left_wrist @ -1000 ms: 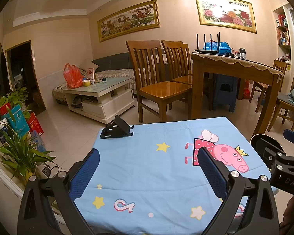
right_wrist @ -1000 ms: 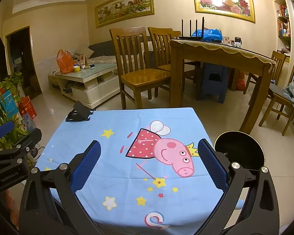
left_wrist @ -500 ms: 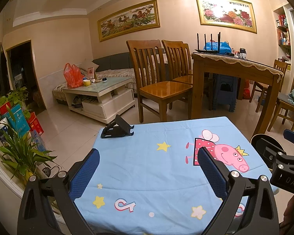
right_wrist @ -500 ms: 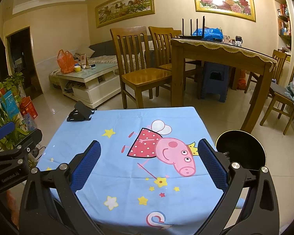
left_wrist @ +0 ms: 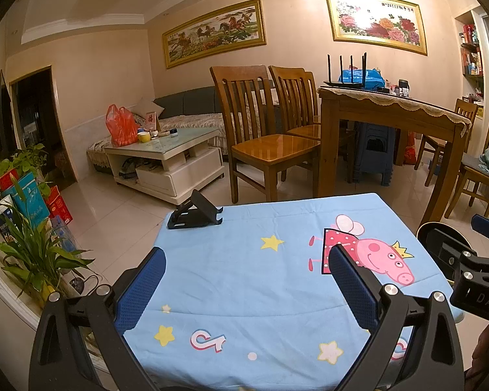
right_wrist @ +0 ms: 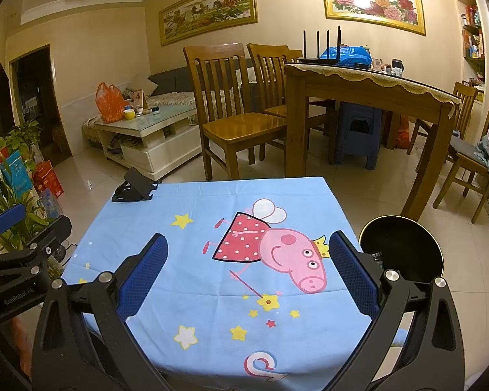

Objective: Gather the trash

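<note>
Both grippers hang wide, holding nothing. Left wrist view: my left gripper [left_wrist: 244, 280] sits low over the blue tabletop [left_wrist: 231, 280]; a black phone stand [left_wrist: 195, 212] lies ahead to its left, no trash visible. Right wrist view: my right gripper [right_wrist: 248, 272] is spread too, the black bin [right_wrist: 404, 247] just right of it. Whatever litter turns up is likely light and crushable; I'd pinch it mid-body.

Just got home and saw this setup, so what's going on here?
A person holds two sets of tongs above a small table with a blue cartoon cloth. The left tongs and right tongs are both open and hold nothing. Only a black phone stand sits at the table's far corner. A round black bin waits beside the table. No trash shows on the cloth.
</note>
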The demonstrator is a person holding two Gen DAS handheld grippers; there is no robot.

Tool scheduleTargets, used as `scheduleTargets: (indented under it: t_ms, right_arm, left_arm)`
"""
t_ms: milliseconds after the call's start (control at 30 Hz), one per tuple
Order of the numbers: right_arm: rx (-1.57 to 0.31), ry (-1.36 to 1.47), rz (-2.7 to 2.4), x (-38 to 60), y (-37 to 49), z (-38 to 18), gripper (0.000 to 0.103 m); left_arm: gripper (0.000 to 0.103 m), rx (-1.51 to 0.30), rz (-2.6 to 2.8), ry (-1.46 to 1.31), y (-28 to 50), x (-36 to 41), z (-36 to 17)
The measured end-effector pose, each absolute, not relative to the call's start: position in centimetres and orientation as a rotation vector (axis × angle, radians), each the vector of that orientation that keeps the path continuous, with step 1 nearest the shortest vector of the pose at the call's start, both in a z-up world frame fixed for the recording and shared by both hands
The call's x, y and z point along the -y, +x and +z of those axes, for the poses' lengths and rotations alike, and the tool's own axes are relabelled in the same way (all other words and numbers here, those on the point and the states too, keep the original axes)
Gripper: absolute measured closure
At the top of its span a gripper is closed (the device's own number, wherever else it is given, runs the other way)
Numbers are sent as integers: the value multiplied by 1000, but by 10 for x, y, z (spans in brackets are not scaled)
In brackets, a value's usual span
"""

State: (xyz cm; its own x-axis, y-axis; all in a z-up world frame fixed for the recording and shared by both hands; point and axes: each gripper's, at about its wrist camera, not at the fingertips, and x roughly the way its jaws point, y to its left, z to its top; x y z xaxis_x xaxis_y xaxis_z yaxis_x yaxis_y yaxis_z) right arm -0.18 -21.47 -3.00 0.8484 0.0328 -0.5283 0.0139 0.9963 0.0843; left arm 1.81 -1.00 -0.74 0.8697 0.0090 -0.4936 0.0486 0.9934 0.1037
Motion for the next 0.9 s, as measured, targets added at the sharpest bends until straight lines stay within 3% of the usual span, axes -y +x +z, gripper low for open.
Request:
scheduleTargets:
  t_ms: [900]
  right_arm:
    - [-559, 84, 14, 215, -3, -29, 5]
  left_arm:
    - [6, -527, -54, 100, 18, 2, -13]
